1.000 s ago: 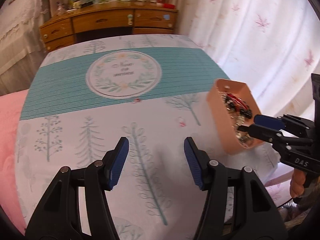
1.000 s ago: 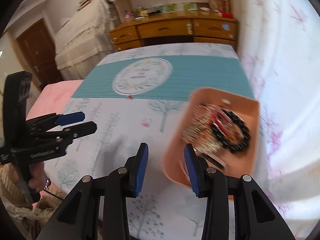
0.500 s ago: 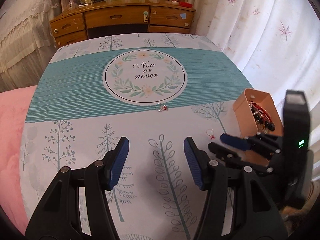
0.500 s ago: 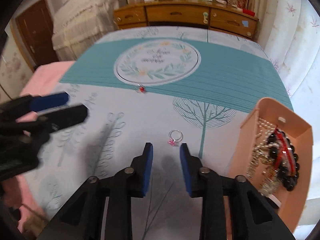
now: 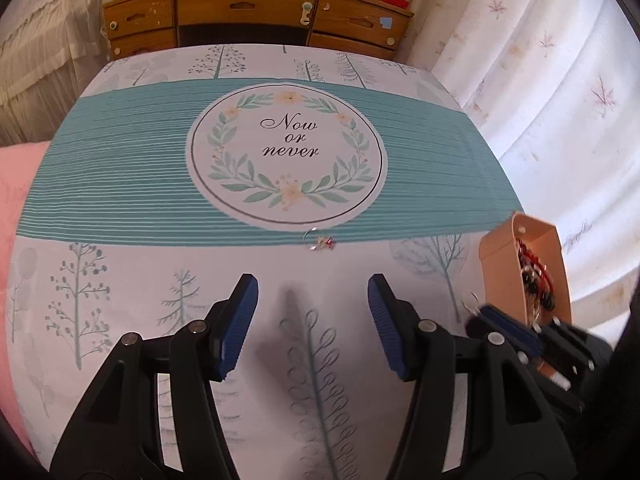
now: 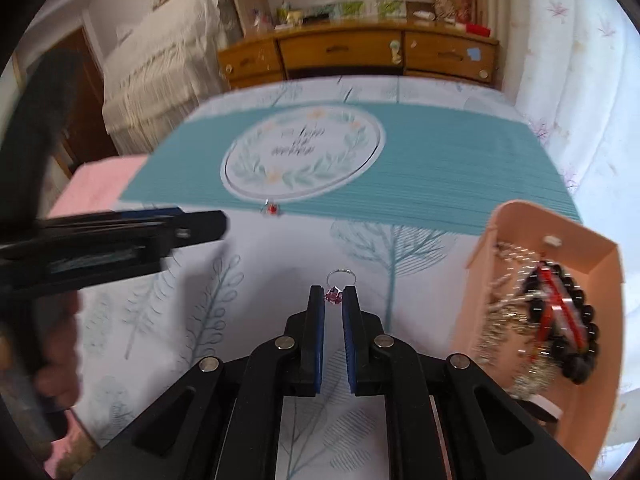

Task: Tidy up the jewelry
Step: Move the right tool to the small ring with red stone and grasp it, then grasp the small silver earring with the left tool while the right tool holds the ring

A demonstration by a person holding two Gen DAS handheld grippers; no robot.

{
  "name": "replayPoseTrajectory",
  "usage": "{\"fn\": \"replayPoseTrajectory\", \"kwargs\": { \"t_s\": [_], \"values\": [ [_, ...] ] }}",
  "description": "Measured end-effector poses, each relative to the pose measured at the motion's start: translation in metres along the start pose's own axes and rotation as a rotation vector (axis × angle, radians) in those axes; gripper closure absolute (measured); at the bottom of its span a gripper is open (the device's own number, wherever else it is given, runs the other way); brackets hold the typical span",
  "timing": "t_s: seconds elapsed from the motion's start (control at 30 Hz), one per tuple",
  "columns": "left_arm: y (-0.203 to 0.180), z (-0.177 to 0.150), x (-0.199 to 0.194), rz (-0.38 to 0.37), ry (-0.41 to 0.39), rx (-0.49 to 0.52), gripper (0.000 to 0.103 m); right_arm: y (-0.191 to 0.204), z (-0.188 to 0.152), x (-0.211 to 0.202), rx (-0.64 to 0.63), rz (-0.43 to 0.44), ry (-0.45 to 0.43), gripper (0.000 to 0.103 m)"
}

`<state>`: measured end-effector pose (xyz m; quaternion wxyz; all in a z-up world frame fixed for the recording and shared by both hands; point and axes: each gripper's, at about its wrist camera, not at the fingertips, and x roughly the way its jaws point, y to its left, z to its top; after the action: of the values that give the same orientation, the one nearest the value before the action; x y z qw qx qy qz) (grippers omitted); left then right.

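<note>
A silver ring with a pink stone (image 6: 335, 290) lies on the tablecloth; my right gripper (image 6: 333, 295) is closed on its stone, the band sticking out ahead. It also shows in the left wrist view (image 5: 471, 302) at the right gripper's tips. A second ring with a red stone (image 5: 319, 240) (image 6: 271, 209) lies at the edge of the teal band. My left gripper (image 5: 312, 300) is open and empty, just short of that ring. A peach box (image 6: 560, 236) (image 5: 500, 264) at the right holds bracelets and chains.
The tablecloth has a round "Now or never" print (image 5: 286, 156) in the middle. A wooden dresser (image 5: 256, 16) stands beyond the far edge. White curtains (image 5: 560, 100) hang at the right. A pink cloth (image 5: 12, 184) lies at the left.
My right gripper moved forward and closed on the pink-stone ring. My left gripper advanced toward the red-stone ring and stayed open.
</note>
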<state>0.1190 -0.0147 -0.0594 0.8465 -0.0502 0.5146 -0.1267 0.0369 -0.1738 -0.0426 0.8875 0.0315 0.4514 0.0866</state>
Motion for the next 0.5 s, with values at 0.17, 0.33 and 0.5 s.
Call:
{"fn": "replayPoseTrajectory", "kwargs": {
  "t_s": [0.17, 0.33, 0.5],
  "values": [
    [-0.011, 0.019, 0.028, 0.057, 0.062, -0.095, 0.056, -0.018, 0.001, -0.027, 0.041, 0.018, -0.032, 0.094],
    [-0.016, 0.03, 0.056, 0.153, 0.122, -0.183, 0.069, -0.025, -0.001, -0.044, 0.036, 0.032, -0.054, 0.094],
    [-0.023, 0.035, 0.069, 0.241, 0.119, -0.219, 0.071, -0.03, -0.006, -0.053, 0.045, 0.051, -0.053, 0.094]
  ]
}}
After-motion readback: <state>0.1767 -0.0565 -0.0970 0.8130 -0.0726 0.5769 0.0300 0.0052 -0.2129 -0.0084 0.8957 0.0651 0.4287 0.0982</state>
